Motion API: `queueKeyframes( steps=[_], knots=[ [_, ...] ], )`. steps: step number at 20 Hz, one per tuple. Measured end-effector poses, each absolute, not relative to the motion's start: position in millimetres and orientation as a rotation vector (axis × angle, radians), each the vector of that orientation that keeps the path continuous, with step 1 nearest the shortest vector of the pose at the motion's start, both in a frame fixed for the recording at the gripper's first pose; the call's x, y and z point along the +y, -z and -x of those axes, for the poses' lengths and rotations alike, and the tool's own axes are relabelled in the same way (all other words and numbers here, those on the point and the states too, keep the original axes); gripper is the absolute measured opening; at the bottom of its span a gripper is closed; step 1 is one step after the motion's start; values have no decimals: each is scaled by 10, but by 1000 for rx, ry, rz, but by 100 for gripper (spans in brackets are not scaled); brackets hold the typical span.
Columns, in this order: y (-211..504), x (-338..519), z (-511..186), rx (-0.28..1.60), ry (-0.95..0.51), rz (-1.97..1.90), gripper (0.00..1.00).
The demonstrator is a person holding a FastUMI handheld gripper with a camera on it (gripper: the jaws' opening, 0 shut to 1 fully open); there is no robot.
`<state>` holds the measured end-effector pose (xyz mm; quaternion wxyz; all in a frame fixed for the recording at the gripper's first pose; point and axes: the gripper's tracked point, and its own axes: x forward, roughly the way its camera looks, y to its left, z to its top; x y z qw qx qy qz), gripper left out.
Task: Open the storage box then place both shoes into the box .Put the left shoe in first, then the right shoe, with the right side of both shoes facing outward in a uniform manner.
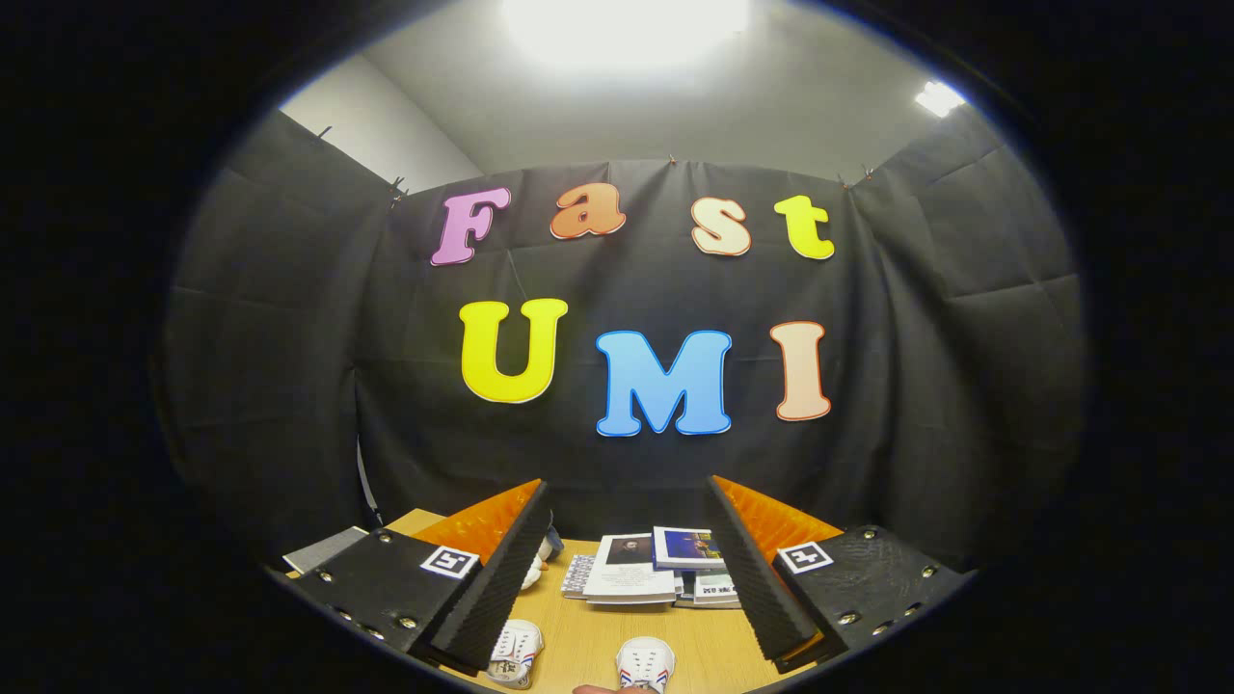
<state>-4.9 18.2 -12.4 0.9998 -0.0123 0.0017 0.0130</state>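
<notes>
Gripper (627,569): jaws wide apart, gripping nothing
Shoes: two small white sneakers (515,653) (646,663) on the pale wooden tabletop (588,636)
Beyond: stack of paperback books (656,569)

Books (648,567) beyond two shoes (578,657).

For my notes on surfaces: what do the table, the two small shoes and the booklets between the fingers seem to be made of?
With the open gripper above:
Table: likely wood or laminate, matte, light grain lines.
Shoes: probably white canvas or leather with laces and coloured stripes; unclear which.
Booklets: printed paper, slightly glossy covers.
</notes>
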Motion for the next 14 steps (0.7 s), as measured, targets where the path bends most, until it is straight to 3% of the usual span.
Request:
queueKeyframes(
  steps=[14],
  knots=[
    [692, 333, -267, 106, -62, -42, 97]
  ],
)
